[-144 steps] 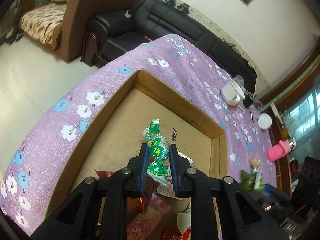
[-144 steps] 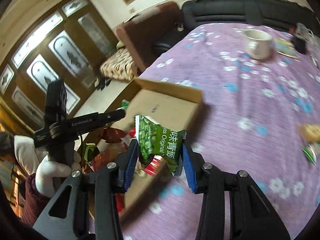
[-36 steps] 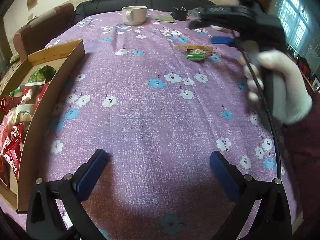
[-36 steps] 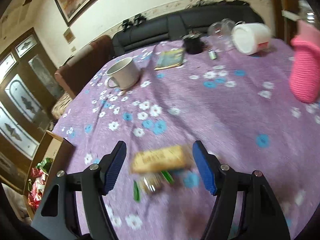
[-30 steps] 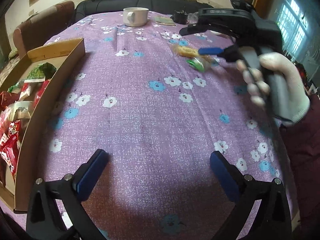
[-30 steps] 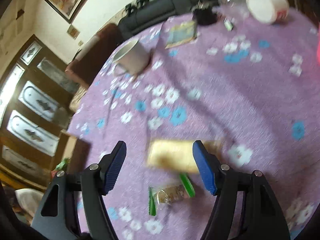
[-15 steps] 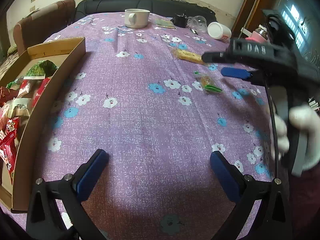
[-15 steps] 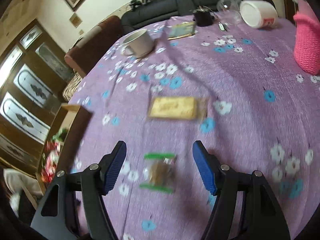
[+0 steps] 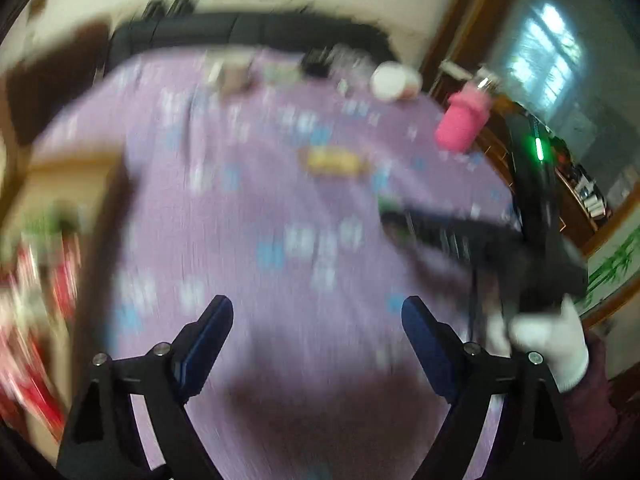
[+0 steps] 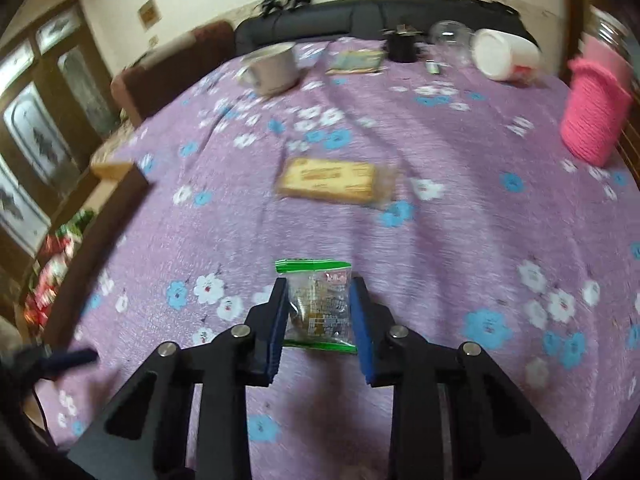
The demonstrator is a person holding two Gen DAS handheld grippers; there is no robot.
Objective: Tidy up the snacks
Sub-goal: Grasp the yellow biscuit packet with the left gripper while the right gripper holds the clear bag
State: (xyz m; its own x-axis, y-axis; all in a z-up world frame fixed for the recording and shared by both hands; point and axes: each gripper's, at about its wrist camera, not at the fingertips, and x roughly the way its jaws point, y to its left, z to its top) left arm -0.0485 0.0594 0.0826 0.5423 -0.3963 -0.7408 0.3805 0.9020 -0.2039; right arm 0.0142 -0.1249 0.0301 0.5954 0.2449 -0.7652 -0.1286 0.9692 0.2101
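My right gripper is shut on a small clear snack packet with green edges, low over the purple flowered tablecloth. A yellow wrapped biscuit bar lies on the cloth just beyond it, and shows blurred in the left wrist view. My left gripper is open and empty above the cloth; its view is heavily blurred. The cardboard box with red and green snack packs sits at the left, also in the left wrist view. The right gripper shows as a dark blur there.
At the far side stand a white mug, a flat packet, a dark small pot, a tipped white jar and a pink knitted bottle cover. A black sofa lies behind the table.
My right gripper has come down over the green-edged packet and closed on it. My left gripper has swung quickly, stays open, and its view is now blurred.
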